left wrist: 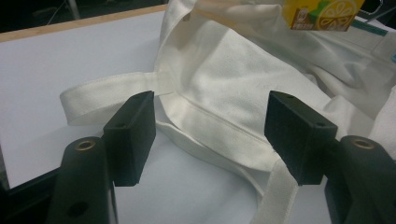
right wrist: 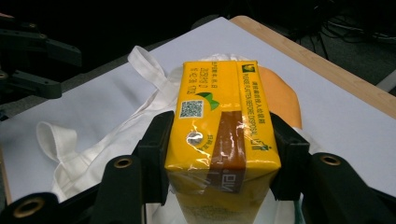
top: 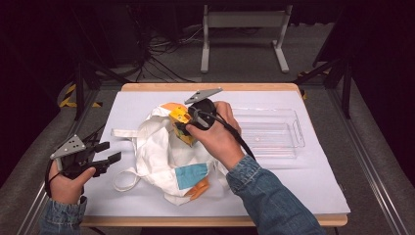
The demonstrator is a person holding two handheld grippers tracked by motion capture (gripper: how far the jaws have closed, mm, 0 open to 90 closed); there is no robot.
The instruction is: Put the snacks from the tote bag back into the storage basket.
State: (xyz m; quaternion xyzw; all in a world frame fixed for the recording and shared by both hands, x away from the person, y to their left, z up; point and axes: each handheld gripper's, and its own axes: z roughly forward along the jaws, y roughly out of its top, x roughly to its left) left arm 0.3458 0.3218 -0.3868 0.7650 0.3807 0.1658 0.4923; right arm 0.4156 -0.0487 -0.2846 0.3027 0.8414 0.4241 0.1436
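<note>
- High view: right gripper (top: 182, 123) clamps a yellow drink carton (top: 181, 117) above the white tote bag (top: 166, 152); a clear tray (top: 293, 128) lies just beyond its hand.
- Left gripper view: left gripper (left wrist: 210, 130) gapes wide, empty, over the bag's strap (left wrist: 107, 93).
- Right gripper view: jaws pinch the carton's sides, its base cut off. Probably unpacking; next calls for carrying it trayward.

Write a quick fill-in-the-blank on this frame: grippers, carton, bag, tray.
1. The right gripper is shut on a ____ drink carton.
2. The left gripper has its jaws ____.
3. The carton is held above a white cloth ____ bag.
4. The clear plastic tray lies on the person's ____ side of the bag.

Missing words: yellow; open; tote; right
</note>
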